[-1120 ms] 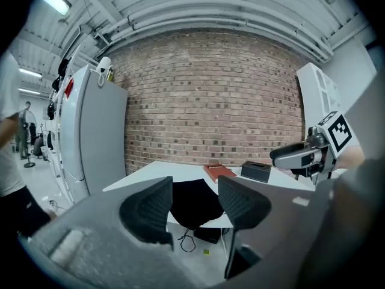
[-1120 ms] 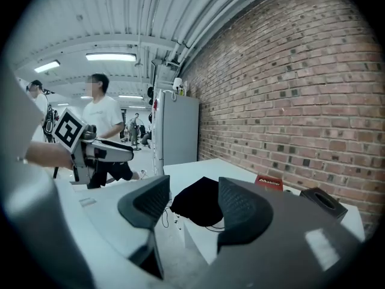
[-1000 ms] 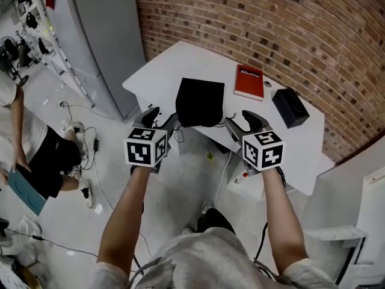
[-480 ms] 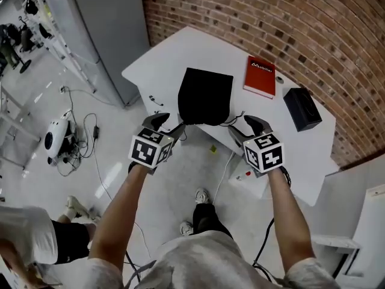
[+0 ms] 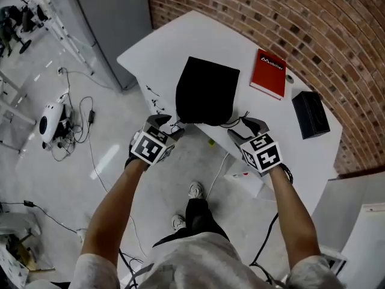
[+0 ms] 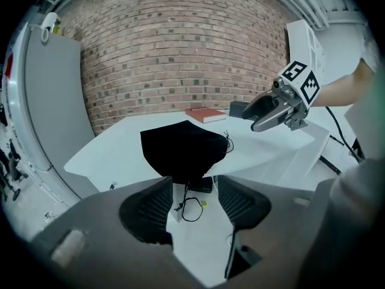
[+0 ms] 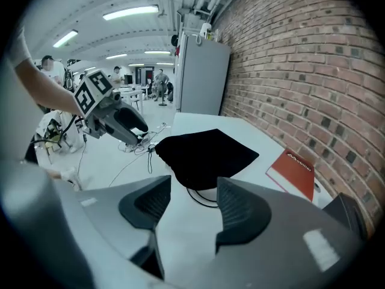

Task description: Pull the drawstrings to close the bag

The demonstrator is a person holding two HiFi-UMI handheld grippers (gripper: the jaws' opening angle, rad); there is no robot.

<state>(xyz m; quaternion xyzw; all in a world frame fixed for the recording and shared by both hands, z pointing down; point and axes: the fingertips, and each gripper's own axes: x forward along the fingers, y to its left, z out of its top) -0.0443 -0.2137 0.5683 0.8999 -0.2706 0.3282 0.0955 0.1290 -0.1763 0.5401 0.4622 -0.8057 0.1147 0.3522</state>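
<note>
A black drawstring bag (image 5: 206,91) lies flat on the white table (image 5: 180,41), its mouth hanging a little over the near edge. In the left gripper view the bag (image 6: 182,150) sits just beyond my jaws, and a thin black drawstring (image 6: 187,206) dangles from it in a loop below the table edge. A second cord (image 7: 201,197) curls on the table by the bag (image 7: 204,154) in the right gripper view. My left gripper (image 5: 170,124) and right gripper (image 5: 236,127) hover at the bag's near corners. Both stand open with nothing between the jaws.
A red book (image 5: 269,73) and a black box (image 5: 310,114) lie on the table to the right of the bag, near the brick wall (image 5: 289,17). A grey cabinet (image 5: 114,23) stands at the left. Cables and a white device (image 5: 51,120) lie on the floor.
Both grippers have moved forward to the table's near edge, closer to the bag's mouth. The head view has shifted, and the person at the left is gone from view.
</note>
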